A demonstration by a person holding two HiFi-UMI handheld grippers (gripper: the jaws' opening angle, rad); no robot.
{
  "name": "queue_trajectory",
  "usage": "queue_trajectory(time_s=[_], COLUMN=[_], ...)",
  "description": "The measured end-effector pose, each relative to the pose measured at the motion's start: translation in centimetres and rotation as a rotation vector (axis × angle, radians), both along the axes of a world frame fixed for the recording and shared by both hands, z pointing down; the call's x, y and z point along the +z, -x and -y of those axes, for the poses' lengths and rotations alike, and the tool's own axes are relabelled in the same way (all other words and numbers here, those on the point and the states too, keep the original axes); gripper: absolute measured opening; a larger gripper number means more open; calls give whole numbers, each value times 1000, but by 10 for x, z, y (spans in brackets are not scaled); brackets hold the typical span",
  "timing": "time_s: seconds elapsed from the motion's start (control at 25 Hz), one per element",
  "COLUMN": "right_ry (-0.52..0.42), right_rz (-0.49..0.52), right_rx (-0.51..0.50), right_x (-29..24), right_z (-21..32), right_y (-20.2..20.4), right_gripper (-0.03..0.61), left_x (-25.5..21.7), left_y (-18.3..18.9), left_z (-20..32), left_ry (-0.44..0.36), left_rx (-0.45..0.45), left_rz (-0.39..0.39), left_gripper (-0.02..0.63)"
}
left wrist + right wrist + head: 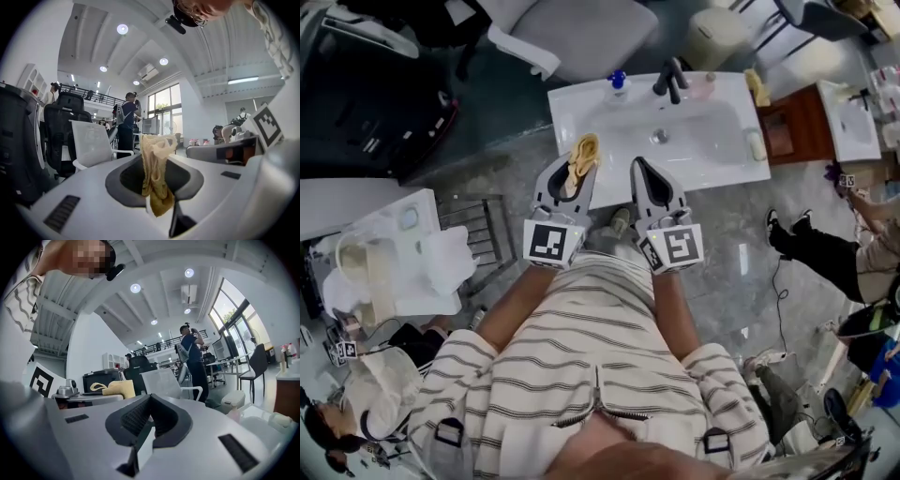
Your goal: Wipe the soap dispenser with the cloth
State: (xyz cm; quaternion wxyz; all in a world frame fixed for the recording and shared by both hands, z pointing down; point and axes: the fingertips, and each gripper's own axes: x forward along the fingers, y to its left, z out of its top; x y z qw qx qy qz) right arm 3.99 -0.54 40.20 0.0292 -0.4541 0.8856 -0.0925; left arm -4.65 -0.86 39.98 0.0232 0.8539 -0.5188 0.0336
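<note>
At the basin's back rim: the soap dispenser [618, 86], topped by a blue pump, stood upright just left of the black faucet [670, 80], well apart from both grippers.
Grip, left side: the left gripper [574, 176] was clamped on the cloth [583, 152], a crumpled yellow fold that stuck out past the fingertips and was seen against the basin's front left corner.
Grip, right side: the right gripper [643, 173] had its jaws fully together, ribbed pads meeting, with nothing between them. It was held beside the left gripper.
Head view only: the white basin [712, 164], the dispenser, the faucet, the drain [659, 136] and the person's striped shirt [600, 375]. Neither gripper view showed the dispenser.
Left gripper view only: the cloth pinched from the jaw throat up to the tips, plus a white chair [91, 143] and a standing person in a dark top [126, 124].
Right gripper view only: the closed pads close up, the cloth side-on at left, and a white lidded bin [234, 401].
Markings: each gripper's cube [548, 242] carried square black-and-white markers. Print on the dispenser was too small to read.
Containers: the basin bowl showed its drain at centre. A pale bar [756, 145] lay on the right rim.
</note>
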Motion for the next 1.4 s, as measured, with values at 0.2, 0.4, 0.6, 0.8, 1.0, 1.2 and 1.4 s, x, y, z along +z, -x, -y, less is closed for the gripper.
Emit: queue_trajectory(time_s=[0.2, 0.4, 0.6, 0.8, 1.0, 1.2, 1.4], right_ry=[20, 35, 51, 89, 104, 142, 172], right_rz=[10, 12, -6, -15, -46, -99, -107], right_rx=[-40, -71, -66, -29, -9, 15, 17], right_x=[5, 15, 27, 39, 54, 81, 101], right_z=[24, 47, 70, 93, 117, 140, 162], right_y=[-11, -12, -5, 1, 8, 16, 26], right_gripper=[2, 2, 1, 2, 2, 0, 2], left_x=[-2, 10, 20, 29, 43, 60, 77], left_y=[-10, -12, -8, -4, 1, 2, 7], left_z=[23, 42, 62, 83, 104, 115, 128], left_ry=[17, 40, 62, 90, 113, 147, 170], left_rx=[-50, -92, -87, -60, -41, 4, 15], left_rz=[-3, 0, -6, -7, -8, -16, -15], left_gripper=[91, 91, 91, 91, 91, 91, 91])
